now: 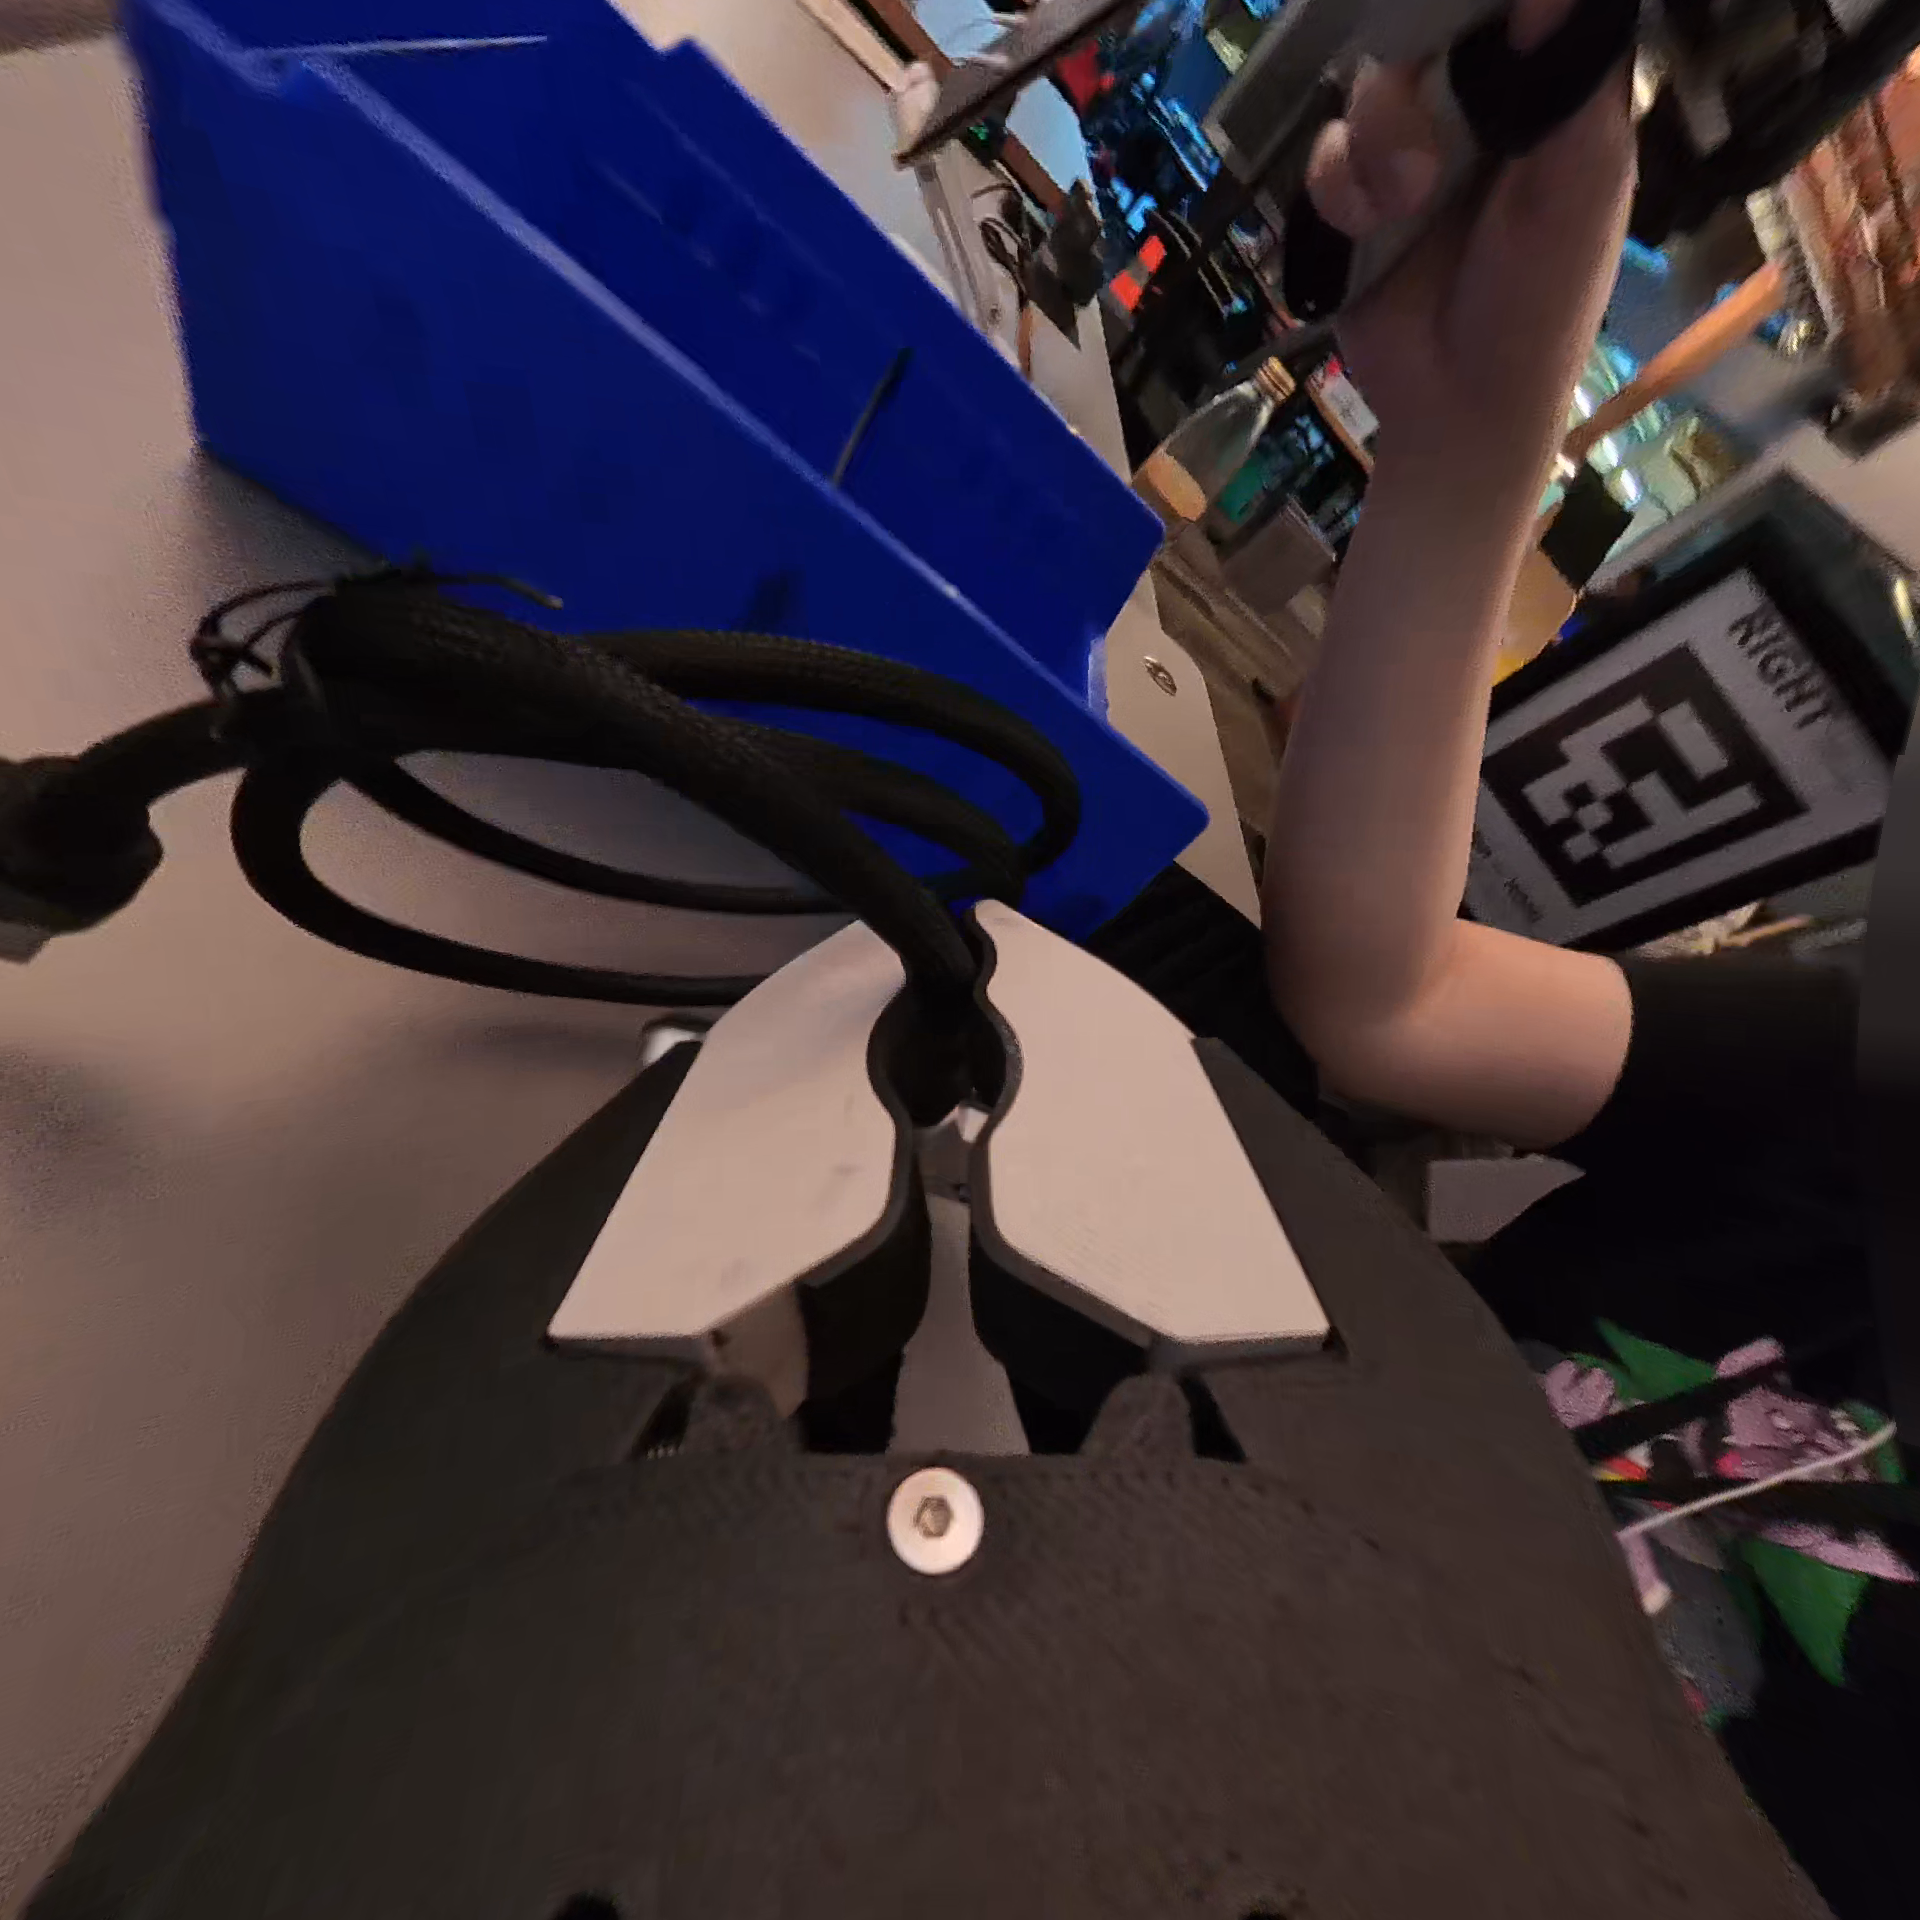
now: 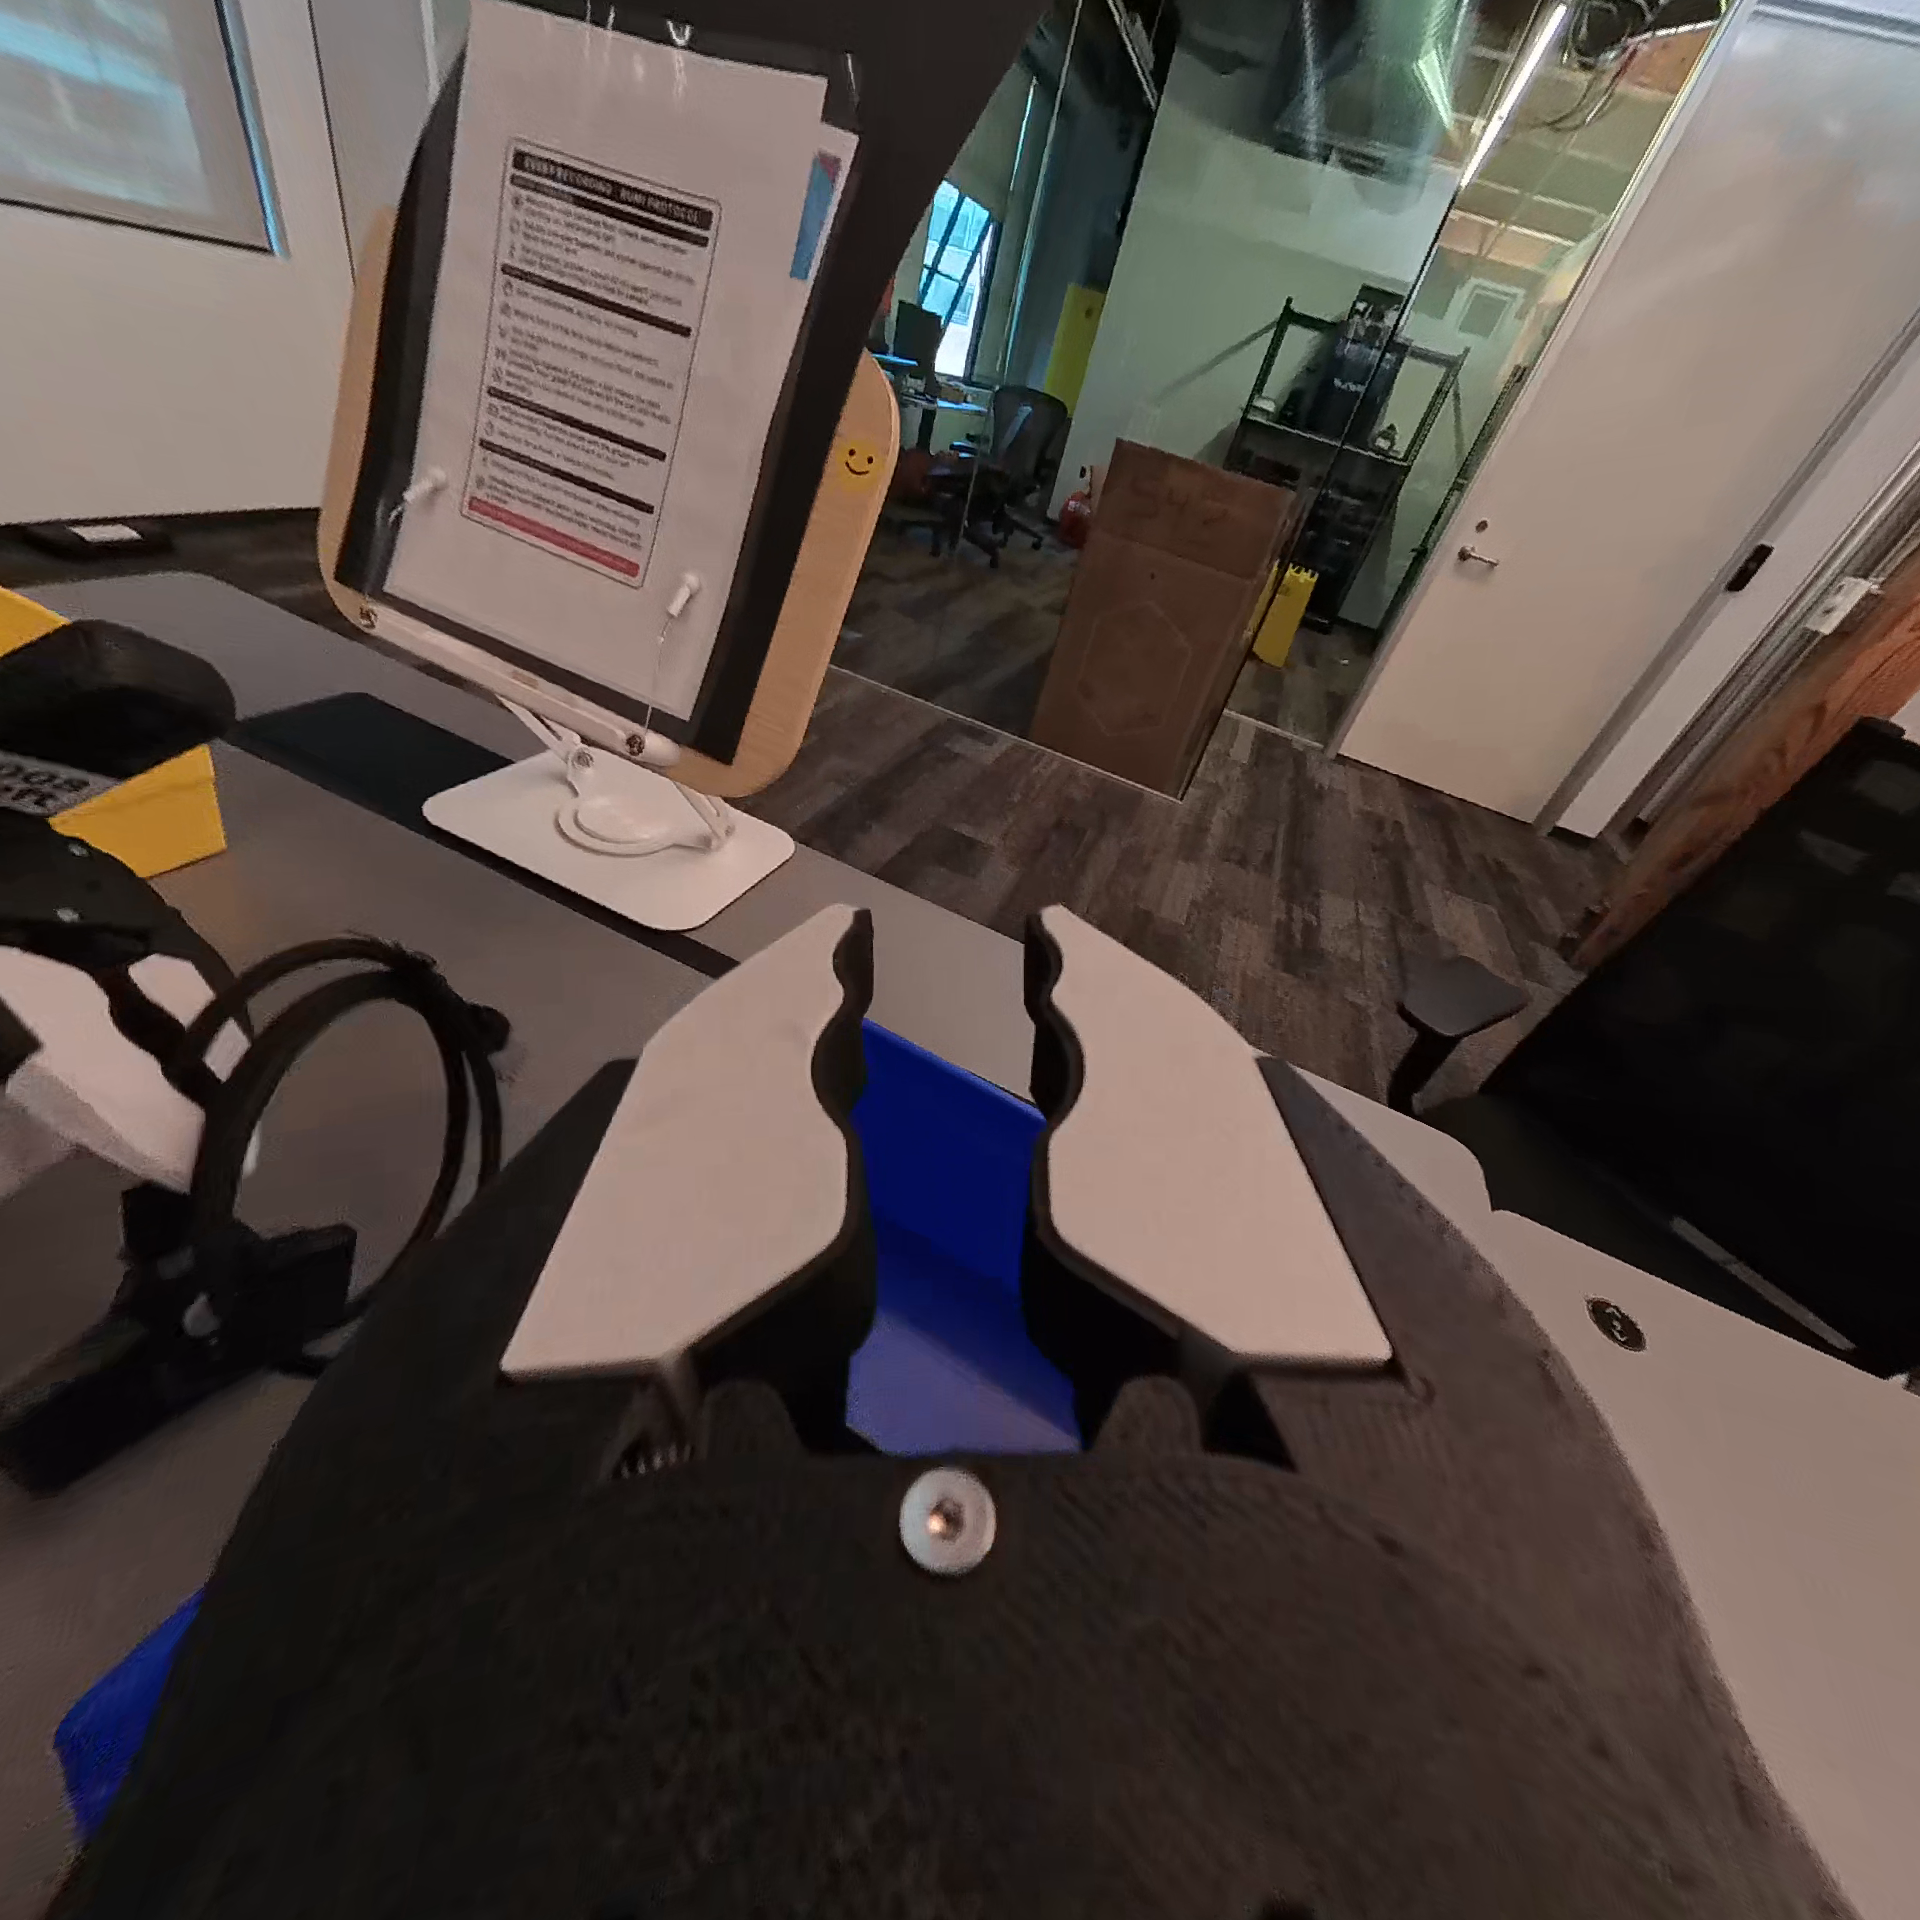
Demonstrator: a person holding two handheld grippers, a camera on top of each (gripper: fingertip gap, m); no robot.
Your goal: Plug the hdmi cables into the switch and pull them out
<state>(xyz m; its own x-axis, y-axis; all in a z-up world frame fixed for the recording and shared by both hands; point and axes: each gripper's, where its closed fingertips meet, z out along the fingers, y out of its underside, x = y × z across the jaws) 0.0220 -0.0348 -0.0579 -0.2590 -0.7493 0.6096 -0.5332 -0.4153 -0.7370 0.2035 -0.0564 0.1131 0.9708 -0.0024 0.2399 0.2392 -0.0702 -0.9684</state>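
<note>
My left gripper (image 1: 961,935) is shut on a coiled black braided hdmi cable (image 1: 665,707), pinching the bundle near the fingertips. The coil hangs forward over the grey table, and one plug end (image 1: 62,842) shows blurred at the left edge. In the right wrist view the same coil (image 2: 457,1091) hangs from the left gripper's fingers (image 2: 62,1039), with a black plug (image 2: 208,1320) low near the table. My right gripper (image 2: 948,935) is open and empty, held above a blue bin (image 2: 945,1195). No switch shows in either view.
The blue bin (image 1: 582,395) stands just behind the cable coil. A person's forearm (image 1: 1403,727) rises at the right. A document stand on a white base (image 2: 613,831) and a yellow bin (image 2: 156,821) sit farther back. The table's far edge drops to the floor. My hands' fingertips stand some 25 centimetres from each other.
</note>
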